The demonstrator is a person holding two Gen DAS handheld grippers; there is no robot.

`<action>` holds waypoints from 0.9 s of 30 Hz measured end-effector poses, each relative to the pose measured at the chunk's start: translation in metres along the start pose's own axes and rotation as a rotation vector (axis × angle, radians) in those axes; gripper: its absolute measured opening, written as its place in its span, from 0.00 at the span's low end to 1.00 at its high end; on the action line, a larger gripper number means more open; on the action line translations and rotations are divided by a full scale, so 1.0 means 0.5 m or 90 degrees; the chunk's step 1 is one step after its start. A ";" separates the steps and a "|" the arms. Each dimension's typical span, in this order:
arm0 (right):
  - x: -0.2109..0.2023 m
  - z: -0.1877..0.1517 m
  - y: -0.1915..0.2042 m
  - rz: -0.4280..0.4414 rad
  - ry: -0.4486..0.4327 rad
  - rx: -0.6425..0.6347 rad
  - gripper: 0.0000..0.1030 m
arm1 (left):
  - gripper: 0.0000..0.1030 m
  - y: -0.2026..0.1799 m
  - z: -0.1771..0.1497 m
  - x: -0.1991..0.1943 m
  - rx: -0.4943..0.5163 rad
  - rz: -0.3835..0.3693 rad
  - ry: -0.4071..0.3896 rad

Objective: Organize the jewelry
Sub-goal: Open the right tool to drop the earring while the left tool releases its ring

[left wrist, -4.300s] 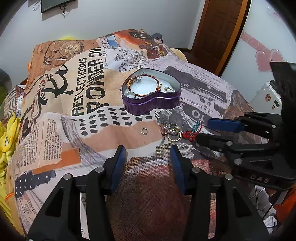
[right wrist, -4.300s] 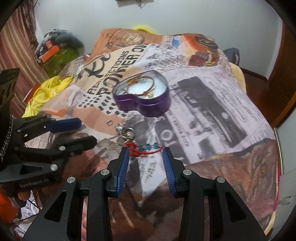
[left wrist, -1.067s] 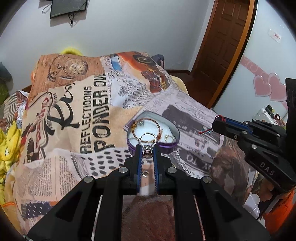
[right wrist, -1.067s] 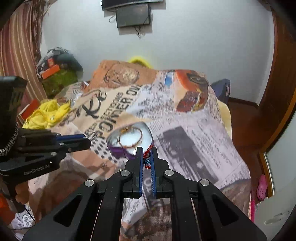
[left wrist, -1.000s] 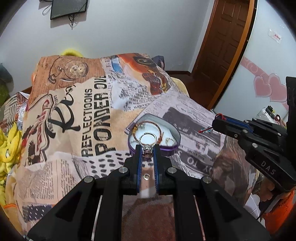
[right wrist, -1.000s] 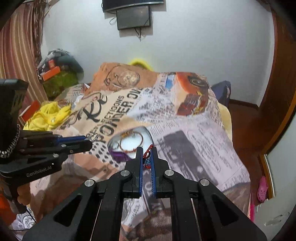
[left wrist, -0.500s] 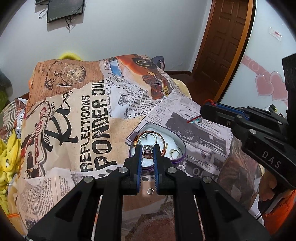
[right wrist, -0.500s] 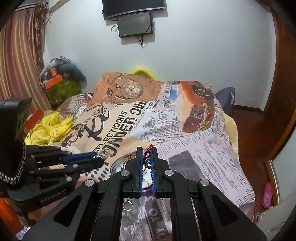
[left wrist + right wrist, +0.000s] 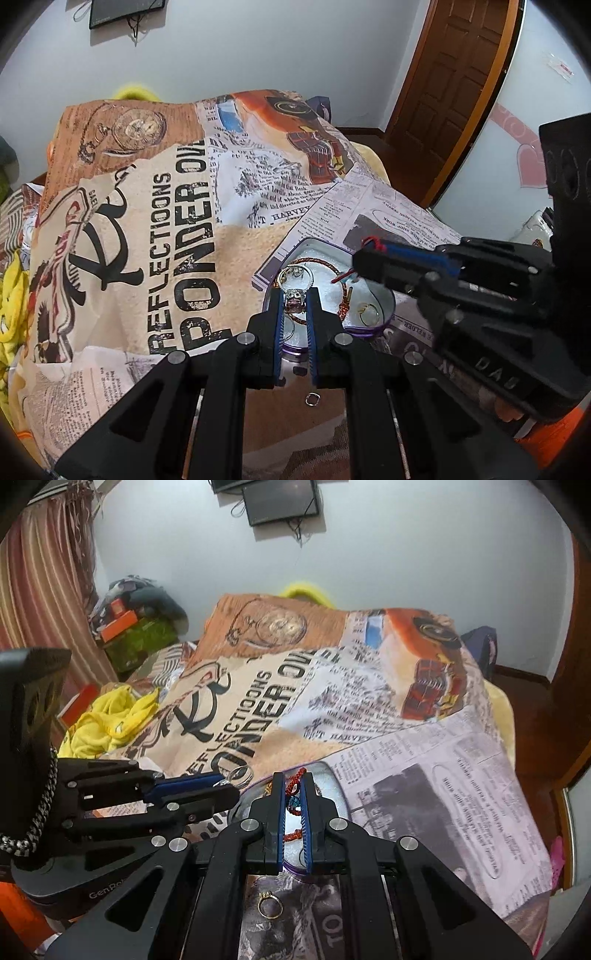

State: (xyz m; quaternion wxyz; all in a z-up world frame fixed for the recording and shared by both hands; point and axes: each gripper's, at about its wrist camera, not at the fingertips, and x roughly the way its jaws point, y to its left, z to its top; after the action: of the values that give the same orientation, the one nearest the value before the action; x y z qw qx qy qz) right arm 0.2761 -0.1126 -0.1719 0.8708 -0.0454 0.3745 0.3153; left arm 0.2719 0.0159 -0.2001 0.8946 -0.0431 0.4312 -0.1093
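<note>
Bed w/ newspaper-print blanket (image 9: 155, 206) fills both views, under both claws. Purple heart-shaped tin (image 9: 384, 301), lid off, white lining, sits right ahead of and below L gripper (image 9: 295, 295); braided red-gold bracelet (image 9: 325, 264) and small gold ring (image 9: 369, 314) lie inside. L claw narrow, pinching a silver ring w/ stone (image 9: 295, 297) at the fingertips, over the tin's near-left part. R gripper (image 9: 293, 788) also narrow, clamped on red cord bracelet w/ blue beads (image 9: 293, 801), cord end poking past the tips, over the tin. Loose bits on blanket behind claws: small squarish silver ring (image 9: 313, 398) below L fingers, gold ring (image 9: 270, 904) below R fingers.
</note>
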 end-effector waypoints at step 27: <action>0.046 -0.012 -0.013 -0.007 0.086 -0.005 0.20 | 0.10 -0.004 0.006 0.006 0.002 -0.009 0.011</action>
State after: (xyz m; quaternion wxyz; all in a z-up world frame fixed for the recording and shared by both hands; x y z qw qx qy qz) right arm 0.2881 -0.1079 -0.1929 0.8451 -0.0723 0.4310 0.3078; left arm 0.2756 0.0134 -0.2001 0.8902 -0.0434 0.4383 -0.1167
